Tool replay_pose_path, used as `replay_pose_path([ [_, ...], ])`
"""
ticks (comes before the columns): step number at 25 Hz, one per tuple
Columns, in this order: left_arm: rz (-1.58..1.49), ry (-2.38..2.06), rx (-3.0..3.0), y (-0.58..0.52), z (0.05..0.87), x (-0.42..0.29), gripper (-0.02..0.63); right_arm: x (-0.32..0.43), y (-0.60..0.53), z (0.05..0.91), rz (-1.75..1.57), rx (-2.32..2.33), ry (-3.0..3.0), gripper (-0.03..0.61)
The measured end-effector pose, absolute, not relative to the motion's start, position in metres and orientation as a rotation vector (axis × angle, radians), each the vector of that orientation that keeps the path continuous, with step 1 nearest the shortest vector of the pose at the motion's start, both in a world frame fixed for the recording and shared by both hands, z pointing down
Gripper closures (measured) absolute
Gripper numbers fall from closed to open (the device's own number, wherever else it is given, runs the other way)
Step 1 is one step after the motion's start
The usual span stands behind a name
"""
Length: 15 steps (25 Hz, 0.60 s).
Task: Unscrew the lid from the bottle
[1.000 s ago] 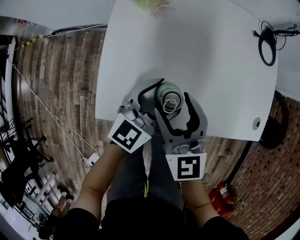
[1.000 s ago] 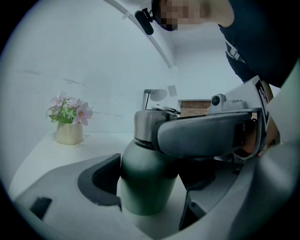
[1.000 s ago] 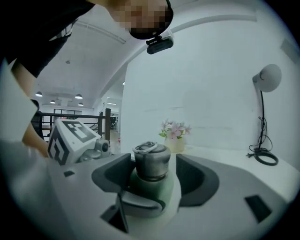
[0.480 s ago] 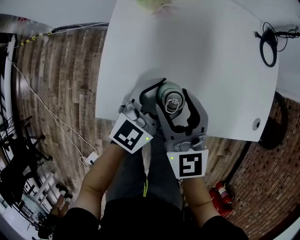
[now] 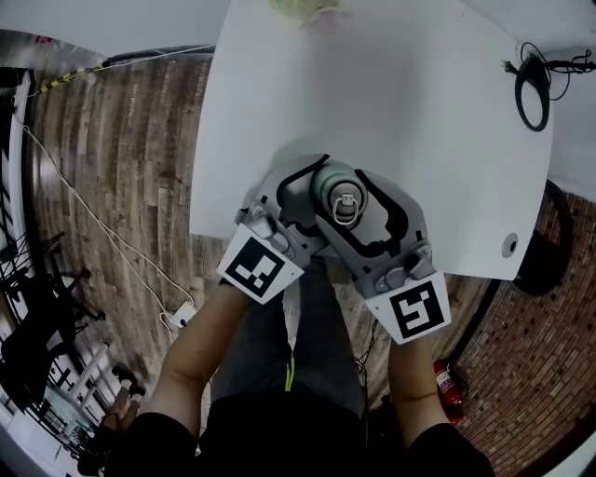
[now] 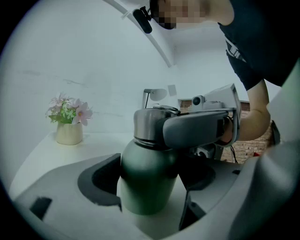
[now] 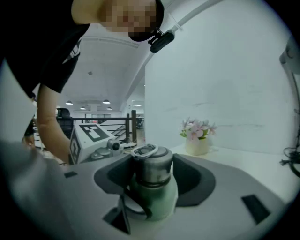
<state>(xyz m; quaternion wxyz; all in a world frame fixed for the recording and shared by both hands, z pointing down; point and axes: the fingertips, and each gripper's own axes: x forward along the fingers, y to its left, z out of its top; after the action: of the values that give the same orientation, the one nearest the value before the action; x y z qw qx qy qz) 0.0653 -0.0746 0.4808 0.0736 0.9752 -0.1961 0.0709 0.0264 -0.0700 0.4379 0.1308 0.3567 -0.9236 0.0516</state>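
Observation:
A green bottle [image 5: 319, 183] with a steel lid [image 5: 344, 205] stands on the white table [image 5: 419, 121] near its front edge. My left gripper [image 5: 321, 197] is shut on the bottle's body [image 6: 147, 178], a pad on each side. My right gripper [image 5: 345, 209] comes from the lower right and is shut on the lid [image 7: 152, 168], whose wire ring lies on top. In the left gripper view, one right finger [image 6: 197, 131] wraps across the lid [image 6: 146, 124]. The bottle's base is hidden behind the jaws.
A small pot of pink flowers [image 5: 303, 7] stands at the table's far edge. A coiled black cable [image 5: 533, 93] lies at the far right, near a round hole [image 5: 508, 245] in the tabletop. Wooden floor lies beyond the left edge, with a red fire extinguisher [image 5: 447, 387] below.
The right gripper's jaws closed in on the lid. Its handle and marker cube then swung to the right, counter-clockwise around the bottle. The left gripper and bottle stayed put.

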Motion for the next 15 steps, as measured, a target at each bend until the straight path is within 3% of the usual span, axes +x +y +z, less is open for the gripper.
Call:
replay_pose_path([
  [5,0.215,-0.577,2.936,-0.073,0.482,0.067,0.241,0.028,-0.067,0.435,0.204,0.728,-2.816,0.319],
  [15,0.218,-0.570,2.939,-0.074,0.482,0.067,0.239,0.025,-0.072,0.428,0.175,0.781,-2.837,0.319],
])
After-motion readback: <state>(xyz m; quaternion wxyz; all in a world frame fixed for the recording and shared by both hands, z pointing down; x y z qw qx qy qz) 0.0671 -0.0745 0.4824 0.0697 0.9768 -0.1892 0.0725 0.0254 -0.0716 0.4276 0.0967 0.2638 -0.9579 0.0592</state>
